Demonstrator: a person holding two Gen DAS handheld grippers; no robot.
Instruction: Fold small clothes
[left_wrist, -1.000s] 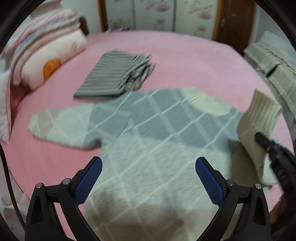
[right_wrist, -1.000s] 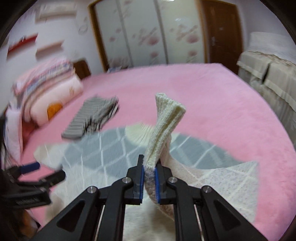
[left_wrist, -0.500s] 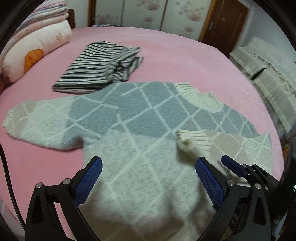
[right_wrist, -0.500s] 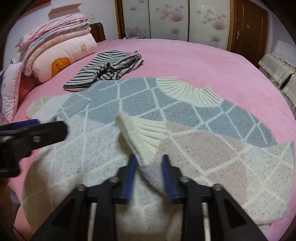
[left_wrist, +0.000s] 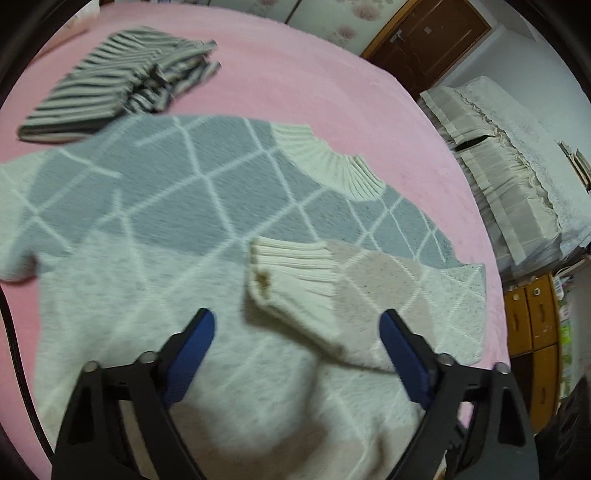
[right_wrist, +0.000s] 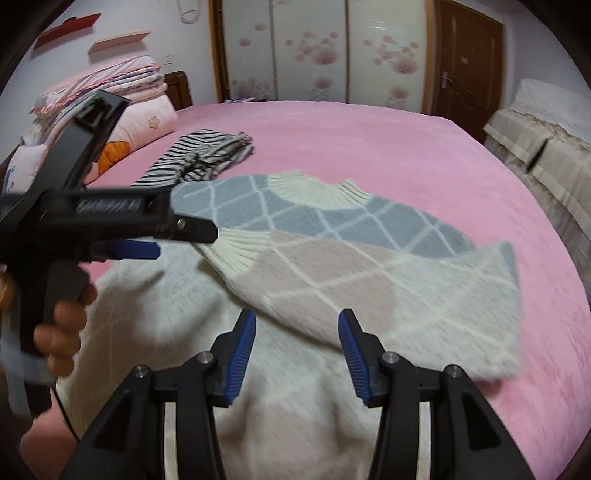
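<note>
Two blue-padded jaws of the left gripper (left_wrist: 297, 341) stand apart and have just been narrowing, pads touching nothing, above the diamond-patterned sweater (left_wrist: 159, 236) spread flat on the pink bed (left_wrist: 295, 74), its ribbed cuff (left_wrist: 291, 273) folded across the chest, a striped garment (left_wrist: 118, 81) beside its far shoulder. From the right wrist, the right gripper (right_wrist: 297, 334) hangs released over the folded sleeve (right_wrist: 332, 273), jaws just widened, nothing between them, while a hand (right_wrist: 62, 325) holds the left gripper at the left.

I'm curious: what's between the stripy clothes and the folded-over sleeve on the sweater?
Only the sweater's own grey diamond-patterned chest lies between the striped clothes and the folded sleeve. The right wrist view shows it best.
</note>
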